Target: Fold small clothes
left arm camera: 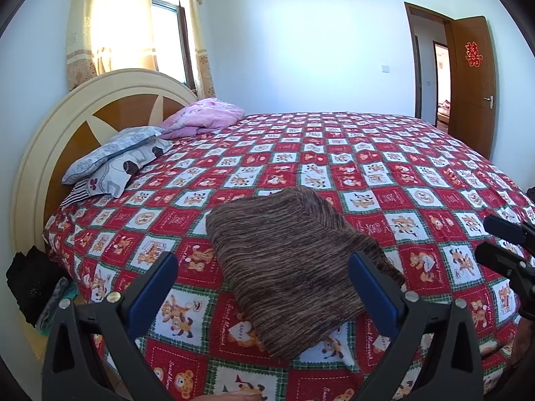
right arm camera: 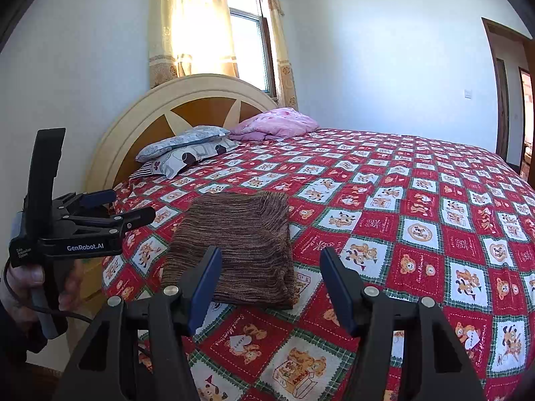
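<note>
A folded brown striped garment is seen lying flat on the bed, near the bed's near edge, as a compact, roughly rectangular bundle with its layers stacked. It is touched by neither tool. No container is shown anywhere in either view; the garment rests directly on the red, white and green checked bedspread printed with cartoon bears.

The left tool is held just short of the garment, its blue-padded fingers spread wide apart with nothing clamped between them; in its own view the bundle is framed between the two fingers. The right tool is likewise held apart, its jaws standing open and empty, with the garment's near edge seen just beyond its left finger. In the right wrist view the left tool is seen from the side, gripped by a hand at the bed's edge, a cable trailing from the handle.

Farther out, two patterned pillows are stacked against the cream and brown headboard, with a crumpled pink quilt beside them. Behind the headboard a window with yellow curtains is lit brightly. A brown door stands open on the far wall, and dark clothes are piled beside the bed.
</note>
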A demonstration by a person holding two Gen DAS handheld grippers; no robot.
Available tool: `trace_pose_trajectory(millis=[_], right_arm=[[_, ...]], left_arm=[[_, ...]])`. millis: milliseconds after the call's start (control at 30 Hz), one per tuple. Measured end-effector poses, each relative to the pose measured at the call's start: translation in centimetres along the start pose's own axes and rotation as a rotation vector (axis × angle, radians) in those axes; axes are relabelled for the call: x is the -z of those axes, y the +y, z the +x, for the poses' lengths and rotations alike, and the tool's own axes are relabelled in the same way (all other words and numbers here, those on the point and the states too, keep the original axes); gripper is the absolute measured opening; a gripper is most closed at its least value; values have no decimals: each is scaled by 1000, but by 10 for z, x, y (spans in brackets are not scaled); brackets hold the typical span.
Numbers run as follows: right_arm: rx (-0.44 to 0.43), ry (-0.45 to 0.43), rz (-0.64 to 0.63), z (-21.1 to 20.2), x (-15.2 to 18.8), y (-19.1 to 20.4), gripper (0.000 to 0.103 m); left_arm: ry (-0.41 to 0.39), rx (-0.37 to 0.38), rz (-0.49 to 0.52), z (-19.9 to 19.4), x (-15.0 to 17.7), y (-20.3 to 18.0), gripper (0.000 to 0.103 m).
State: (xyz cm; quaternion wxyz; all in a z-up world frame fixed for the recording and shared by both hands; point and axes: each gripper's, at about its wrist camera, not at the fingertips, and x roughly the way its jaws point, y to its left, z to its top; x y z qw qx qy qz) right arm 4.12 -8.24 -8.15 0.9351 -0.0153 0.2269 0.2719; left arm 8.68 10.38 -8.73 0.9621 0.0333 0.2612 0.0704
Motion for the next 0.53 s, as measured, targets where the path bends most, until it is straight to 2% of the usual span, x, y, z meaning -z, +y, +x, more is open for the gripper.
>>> trace_pose_trajectory(millis=[533], right_arm=[[-4,26,-5,7,3,4,62]], left_arm=[[-19,-62,-27,6,3,20,103]])
